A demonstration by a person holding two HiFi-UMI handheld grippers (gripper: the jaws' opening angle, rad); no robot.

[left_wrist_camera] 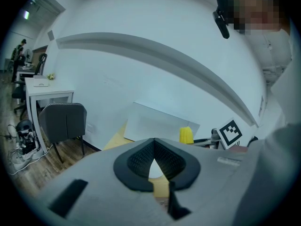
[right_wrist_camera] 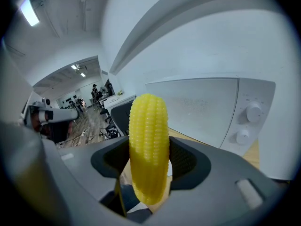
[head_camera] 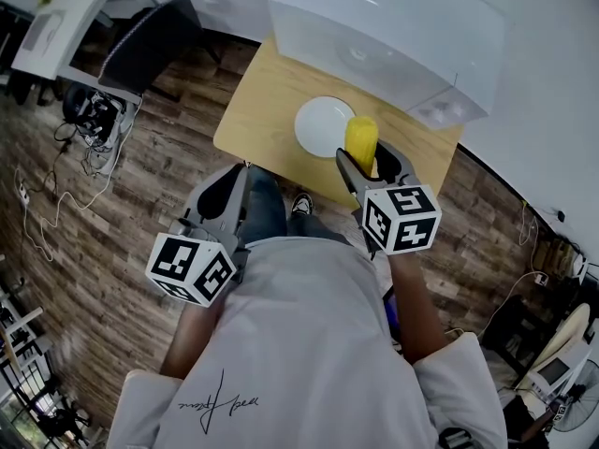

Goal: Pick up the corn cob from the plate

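Observation:
The yellow corn cob (head_camera: 361, 141) stands upright between the jaws of my right gripper (head_camera: 371, 165), which is shut on it above the right rim of the white plate (head_camera: 321, 125). In the right gripper view the corn cob (right_wrist_camera: 149, 145) fills the middle, pinched low on its length by both dark pads (right_wrist_camera: 186, 161). My left gripper (head_camera: 239, 178) hangs below the table's front edge, near the person's leg, shut with nothing in it. From the left gripper view (left_wrist_camera: 154, 155) the corn cob (left_wrist_camera: 186, 135) shows small at the right, beside the other gripper's marker cube (left_wrist_camera: 230, 133).
A white microwave (head_camera: 388, 36) sits at the back of the small wooden table (head_camera: 257, 110); its knobs (right_wrist_camera: 253, 111) are close on the right. A dark chair (head_camera: 150, 40) and a white desk (head_camera: 65, 17) stand to the left. Cables (head_camera: 56, 204) lie on the wood floor.

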